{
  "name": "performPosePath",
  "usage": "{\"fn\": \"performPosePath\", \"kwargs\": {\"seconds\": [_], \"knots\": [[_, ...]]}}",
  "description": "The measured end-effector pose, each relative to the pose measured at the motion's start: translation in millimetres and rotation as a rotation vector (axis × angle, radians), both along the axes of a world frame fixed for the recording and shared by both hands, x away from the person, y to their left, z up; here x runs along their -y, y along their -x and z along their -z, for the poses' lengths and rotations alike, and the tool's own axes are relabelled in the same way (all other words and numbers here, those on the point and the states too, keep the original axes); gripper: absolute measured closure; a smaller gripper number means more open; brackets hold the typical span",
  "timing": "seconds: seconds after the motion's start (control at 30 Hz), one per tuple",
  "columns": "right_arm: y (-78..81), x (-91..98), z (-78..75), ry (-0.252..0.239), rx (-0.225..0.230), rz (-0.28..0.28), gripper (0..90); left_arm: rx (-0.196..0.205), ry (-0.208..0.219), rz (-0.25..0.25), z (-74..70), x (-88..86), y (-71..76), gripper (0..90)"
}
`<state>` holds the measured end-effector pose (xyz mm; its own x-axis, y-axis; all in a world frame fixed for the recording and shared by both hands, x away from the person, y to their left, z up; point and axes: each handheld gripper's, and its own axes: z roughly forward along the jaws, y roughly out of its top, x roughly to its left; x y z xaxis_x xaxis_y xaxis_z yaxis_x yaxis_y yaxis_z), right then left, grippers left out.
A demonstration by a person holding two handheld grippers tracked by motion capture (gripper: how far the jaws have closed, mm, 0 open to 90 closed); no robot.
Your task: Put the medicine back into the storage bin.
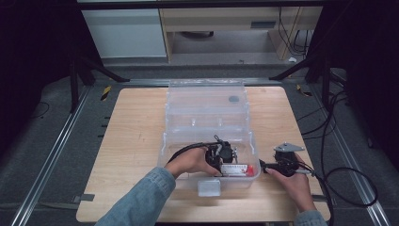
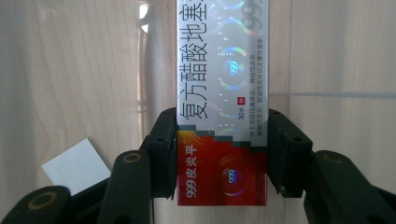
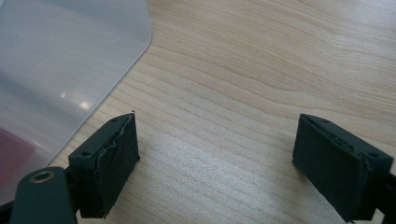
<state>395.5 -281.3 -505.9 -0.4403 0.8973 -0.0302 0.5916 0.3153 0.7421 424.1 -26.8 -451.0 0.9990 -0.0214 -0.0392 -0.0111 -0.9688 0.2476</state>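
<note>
Left tool (image 2: 222,135) has its 2 jaws clamped on the long sides of a red-and-silver medicine box (image 2: 222,112), pads pressing the carton at roughly half opening. In the high view the left tool (image 1: 225,157) sits inside the clear plastic bin (image 1: 207,101), at its near end, with the box (image 1: 239,169) lying low along the bin's near wall, red end toward the right. Can't tell whether the box touches the bin floor. A small white paper slip (image 2: 77,165) shows below the left tool, to its left.

Right tool (image 3: 219,163) is wide open, nothing between the pads, hovering over bare wooden table (image 3: 261,70) just beside the bin's rounded corner (image 3: 70,60). High view: right tool (image 1: 268,165) is outside the bin, at its right near corner.

A small clear lid-like piece (image 1: 209,187) lies on the table just in front of the bin.
</note>
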Motion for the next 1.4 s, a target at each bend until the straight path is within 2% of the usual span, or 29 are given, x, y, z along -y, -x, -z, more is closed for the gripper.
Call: {"fn": "performPosePath", "kwargs": {"seconds": [0.6, 0.8, 1.0, 1.17, 1.4], "knots": [[0.0, 0.0, 0.0, 0.000, 0.000, 0.000, 14.5, 0.007, -0.018, 0.006, 6.8, 2.1, 0.0, 50.7], [0.0, 0.0, 0.0, 0.000, 0.000, 0.000, 14.5, -0.003, -0.008, 0.006, 8.8, 1.8, 0.0, 50.6], [0.0, 0.0, 0.0, 0.000, 0.000, 0.000, 14.5, 0.003, -0.015, 0.007, 8.4, 2.2, 0.8, 50.2], [0.0, 0.1, 0.0, 0.001, 0.000, -0.001, 14.5, 0.029, -0.013, 0.001, 5.4, 0.9, 2.5, 48.1], [0.0, 0.1, 0.0, 0.000, 0.000, -0.001, 14.4, 0.091, 0.039, -0.021, -16.3, -8.0, 4.2, 45.0]]}}
